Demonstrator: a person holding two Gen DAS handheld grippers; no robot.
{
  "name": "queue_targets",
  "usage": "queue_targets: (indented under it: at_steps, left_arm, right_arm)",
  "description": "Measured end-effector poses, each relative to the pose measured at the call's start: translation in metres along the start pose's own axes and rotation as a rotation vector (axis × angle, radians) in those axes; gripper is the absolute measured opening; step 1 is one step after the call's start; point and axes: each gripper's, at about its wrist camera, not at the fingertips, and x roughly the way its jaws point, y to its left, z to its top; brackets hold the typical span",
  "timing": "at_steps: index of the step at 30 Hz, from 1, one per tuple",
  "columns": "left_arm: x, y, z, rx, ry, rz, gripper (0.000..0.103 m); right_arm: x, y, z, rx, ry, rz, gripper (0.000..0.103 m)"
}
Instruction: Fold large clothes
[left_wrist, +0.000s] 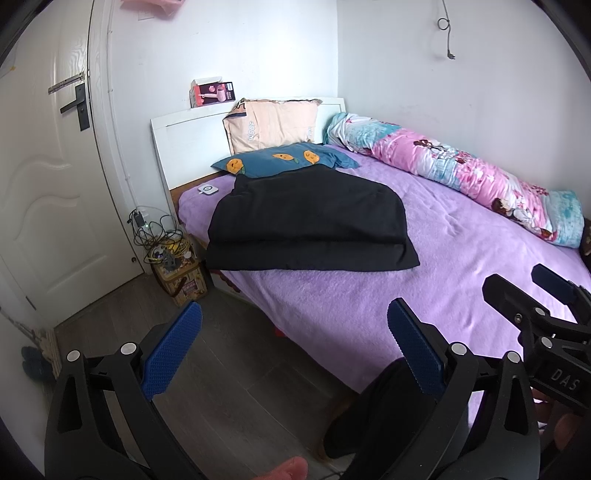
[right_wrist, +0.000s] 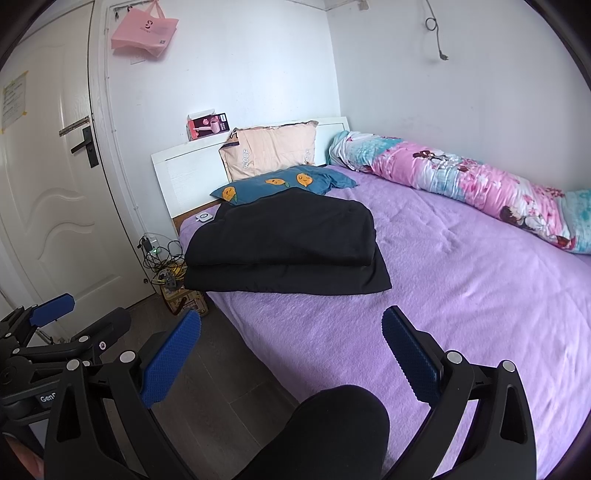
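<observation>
A black garment (left_wrist: 310, 221) lies folded in a flat stack on the purple bed cover (left_wrist: 461, 258), near the head end of the bed and close to its left edge, its far edge touching the blue pillow (left_wrist: 284, 159). A peach pillow (left_wrist: 271, 125) leans against the white headboard (left_wrist: 184, 147). A rolled pink and blue quilt (left_wrist: 461, 168) runs along the wall-side edge of the bed. The left gripper (left_wrist: 295, 350) is held off the bed's foot corner, fingers spread wide, holding nothing. The right gripper (right_wrist: 291, 358) is likewise spread and empty, well apart from the garment. A tangle of cables (left_wrist: 162, 240) sits on a box (left_wrist: 184, 284) beside the bed, near the door (left_wrist: 48, 184).
</observation>
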Motion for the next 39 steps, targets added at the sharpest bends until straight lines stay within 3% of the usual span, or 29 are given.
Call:
queue_targets:
  at_steps: [39]
  left_arm:
    - [-0.0045, -0.0045, -0.0006, 0.007, -0.023, -0.007, 0.097]
  right_arm:
    - [0.0007, 0.0019, 0.0020, 0.009, -0.007, -0.004, 0.097]
